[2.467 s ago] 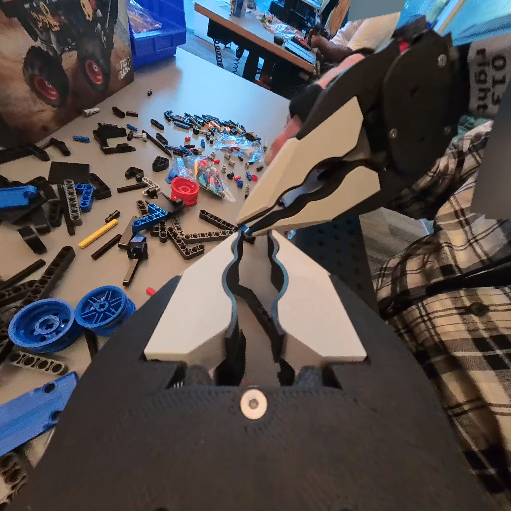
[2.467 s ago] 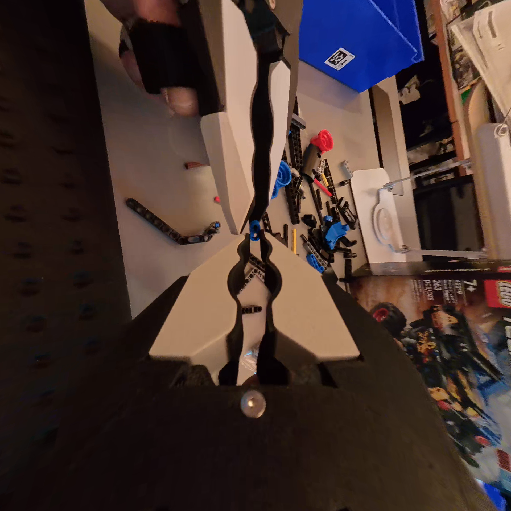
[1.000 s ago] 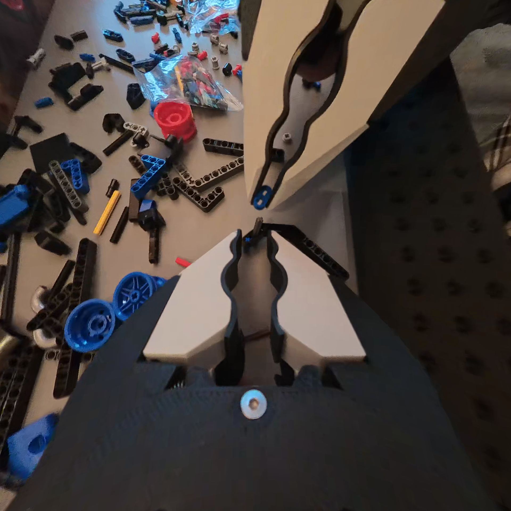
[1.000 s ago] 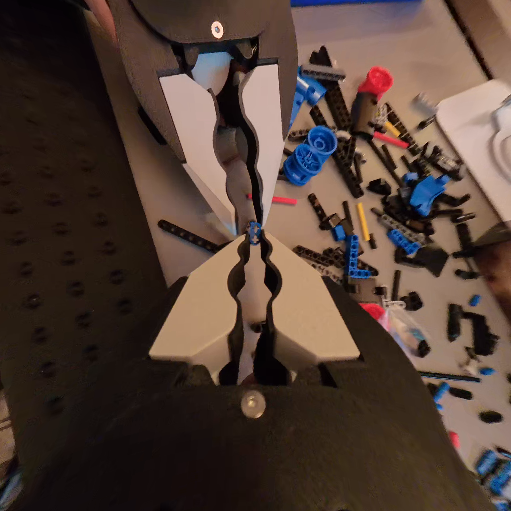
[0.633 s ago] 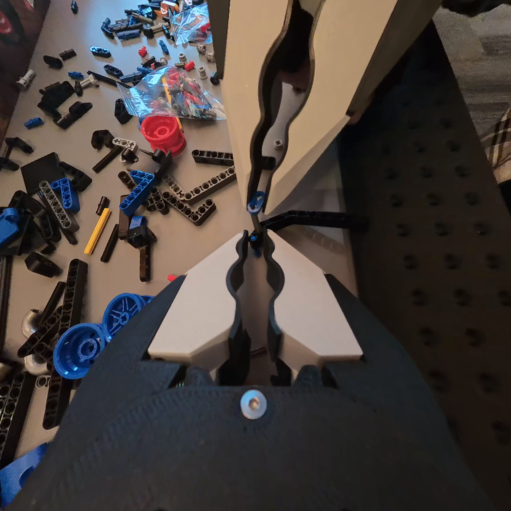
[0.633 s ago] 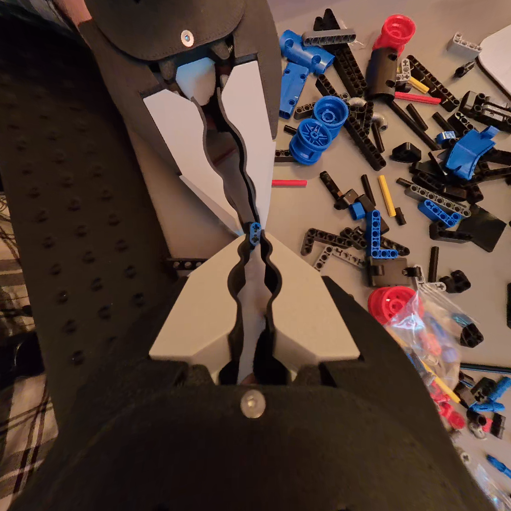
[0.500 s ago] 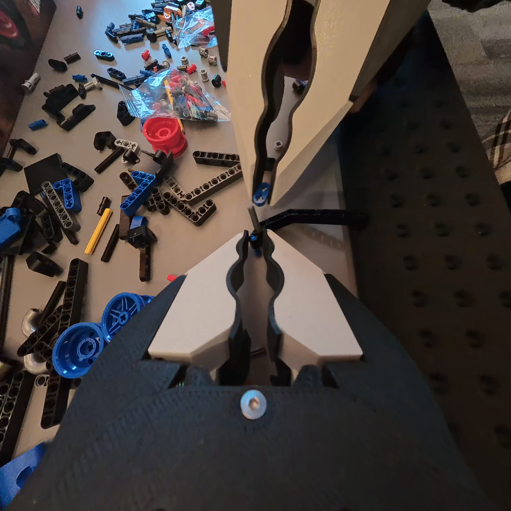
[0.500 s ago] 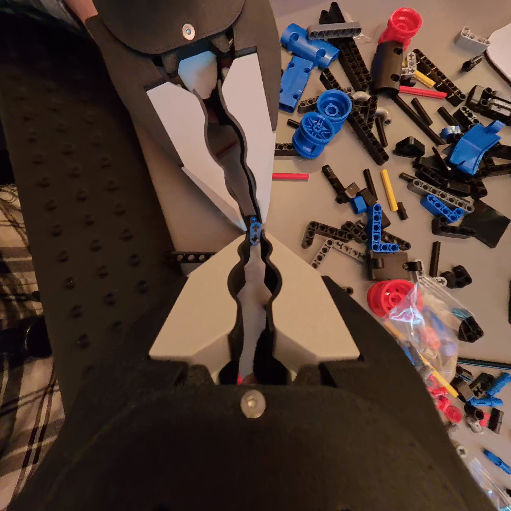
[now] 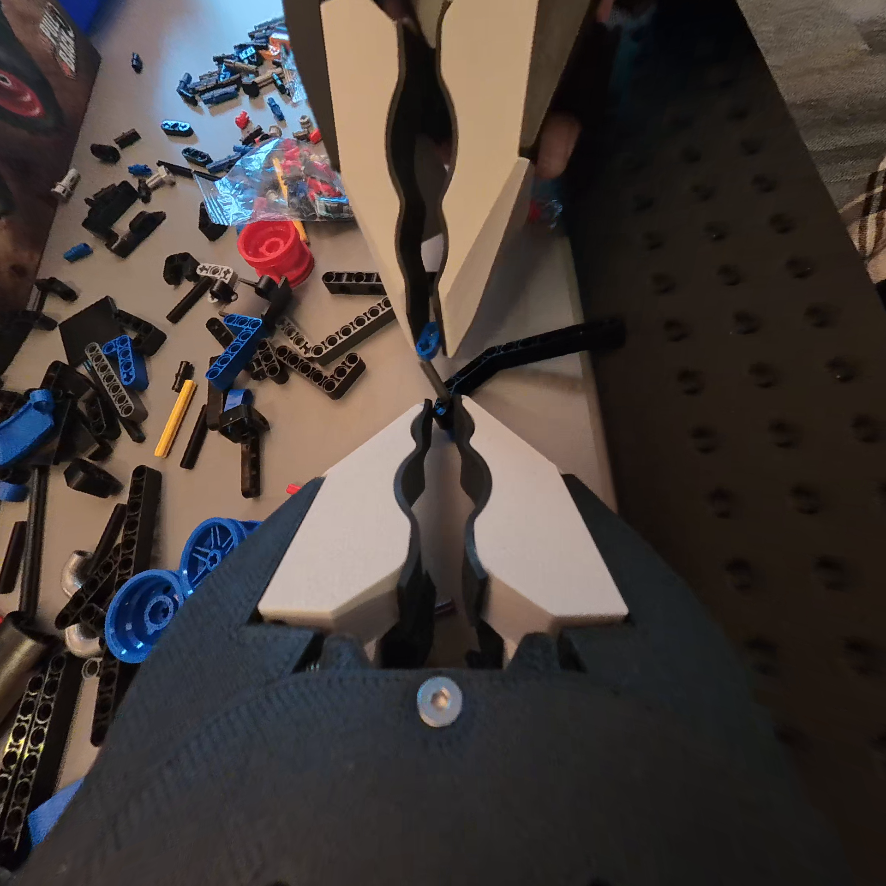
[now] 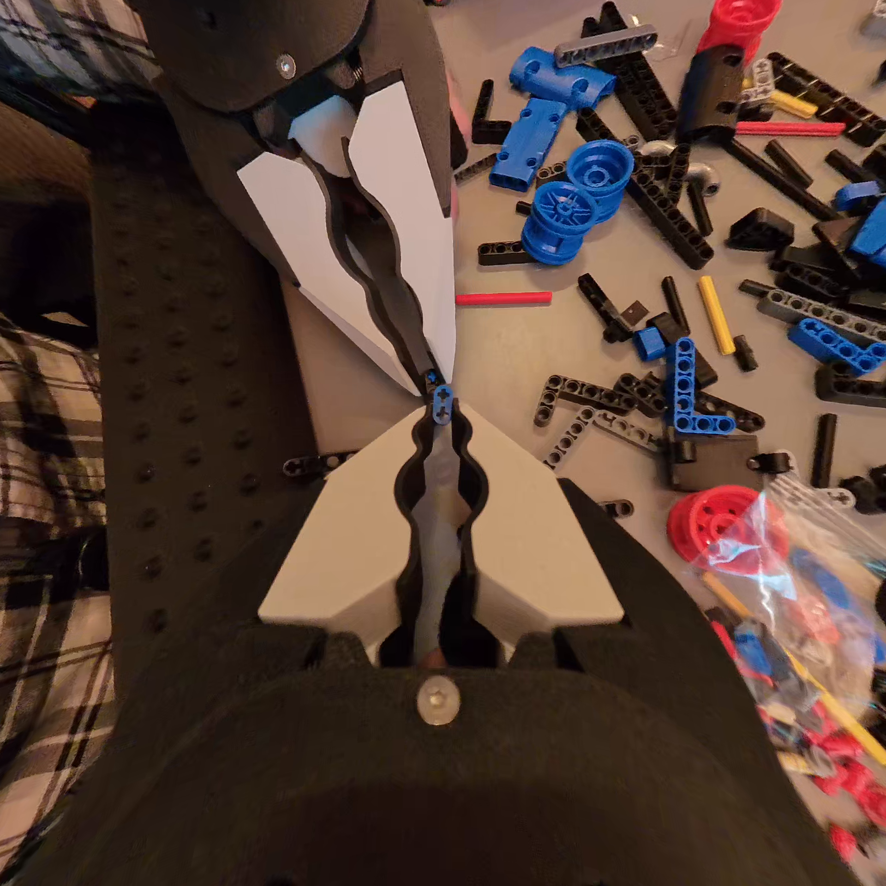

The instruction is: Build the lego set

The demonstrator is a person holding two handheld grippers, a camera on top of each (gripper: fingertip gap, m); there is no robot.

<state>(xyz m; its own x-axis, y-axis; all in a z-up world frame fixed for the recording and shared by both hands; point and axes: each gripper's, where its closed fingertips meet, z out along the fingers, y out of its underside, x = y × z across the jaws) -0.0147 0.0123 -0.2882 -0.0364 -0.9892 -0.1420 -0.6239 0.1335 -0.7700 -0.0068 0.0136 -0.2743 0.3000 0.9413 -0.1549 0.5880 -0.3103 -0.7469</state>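
Both tongs meet tip to tip over the near edge of the tabletop (image 9: 518,446). Left tongs (image 9: 443,412) are clamped on a short dark pin (image 9: 435,383) with a blue bit at its base; the pin points toward twelve o'clock. Right tongs (image 10: 443,412) are clamped on a small blue link (image 10: 442,405), which sits just at the pin's far end, though whether the two touch cannot be told.

A dark pegboard panel (image 9: 743,383) runs along the tabletop's edge, at three o'clock in the left view. A clear plastic bag (image 9: 278,187) at eleven o'clock of the left tongs holds a jumble of small red, blue and yellow pieces. Part of the printed box (image 9: 29,158) shows at ten o'clock.

Loose pieces cover the grey tabletop: two blue wheels (image 10: 575,201) side by side, a red wheel (image 9: 275,251) beside the bag, a bent black beam (image 9: 527,350) lying under the tong tips, a blue L-shaped beam (image 10: 685,398), a yellow rod (image 9: 175,417) and a red rod (image 10: 503,298). A plaid sleeve (image 10: 43,431) shows at nine o'clock in the right view.
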